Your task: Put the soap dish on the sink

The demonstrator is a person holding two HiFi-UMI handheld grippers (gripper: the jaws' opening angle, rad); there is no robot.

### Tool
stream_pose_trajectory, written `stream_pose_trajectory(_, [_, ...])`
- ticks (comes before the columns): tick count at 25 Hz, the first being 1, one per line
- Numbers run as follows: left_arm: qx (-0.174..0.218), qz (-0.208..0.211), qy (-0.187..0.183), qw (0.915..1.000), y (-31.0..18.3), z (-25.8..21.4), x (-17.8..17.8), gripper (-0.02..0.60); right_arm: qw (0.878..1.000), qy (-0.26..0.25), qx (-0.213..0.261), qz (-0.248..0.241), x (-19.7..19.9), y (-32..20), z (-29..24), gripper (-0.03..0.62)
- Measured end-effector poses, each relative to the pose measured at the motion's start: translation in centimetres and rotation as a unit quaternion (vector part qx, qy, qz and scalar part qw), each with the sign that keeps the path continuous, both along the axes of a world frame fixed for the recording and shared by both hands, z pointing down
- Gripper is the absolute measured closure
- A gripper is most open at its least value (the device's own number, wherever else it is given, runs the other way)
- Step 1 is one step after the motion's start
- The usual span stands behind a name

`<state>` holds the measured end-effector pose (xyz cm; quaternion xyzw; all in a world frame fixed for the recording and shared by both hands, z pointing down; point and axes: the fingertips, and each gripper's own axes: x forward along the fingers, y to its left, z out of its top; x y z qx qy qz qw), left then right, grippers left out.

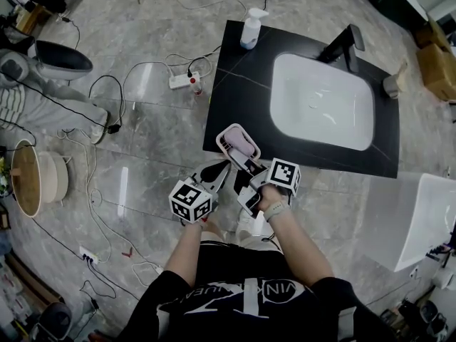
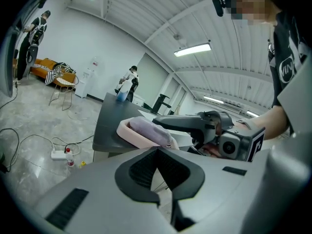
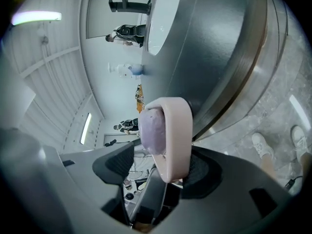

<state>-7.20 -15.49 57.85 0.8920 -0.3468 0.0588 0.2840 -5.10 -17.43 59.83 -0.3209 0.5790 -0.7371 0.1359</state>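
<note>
Right tool (image 3: 161,167) stands open around the soap dish (image 3: 178,130).

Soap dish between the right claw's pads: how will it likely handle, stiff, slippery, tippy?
The soap dish looks like smooth, rigid moulded plastic: probably stiff, light and slippery. The purple soap appears to lie loose in it, so tilting could drop it out. The right claw is open around it at the counter's near corner, so a nudge might slide it off.
</note>
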Motion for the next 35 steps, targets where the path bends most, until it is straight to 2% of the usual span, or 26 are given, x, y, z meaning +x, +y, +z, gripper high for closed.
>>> stream_pose_trajectory(6, [-0.007,-0.003,0.007,0.9999,-0.7,0.1,0.3,0.566,1.000,0.011,0.003,-0.006,-0.4,-0.3,-0.2,0.310])
stream_pose_trajectory(16, [0.007,0.034,0.018,0.9992,1.6,-0.2,1.7,0.566,1.000,0.011,0.014,-0.003,1.3,1.0,0.0,0.296])
stream_pose_trajectory(23, [0.012,0.060,0.010,0.9981,2.2,0.1,3.8,0.566,0.999,0.021,0.026,-0.005,2.2,1.6,-0.1,0.296])
stream_pose_trajectory(28, [0.009,0.049,-0.004,0.9987,1.6,0.2,4.3,0.566,0.999,0.027,0.020,0.000,3.0,2.4,-0.5,0.296])
stream_pose_trajectory(35, [-0.002,0.034,-0.002,0.9994,0.3,0.2,4.3,0.566,0.999,0.034,0.041,-0.005,3.8,3.1,-1.1,0.296])
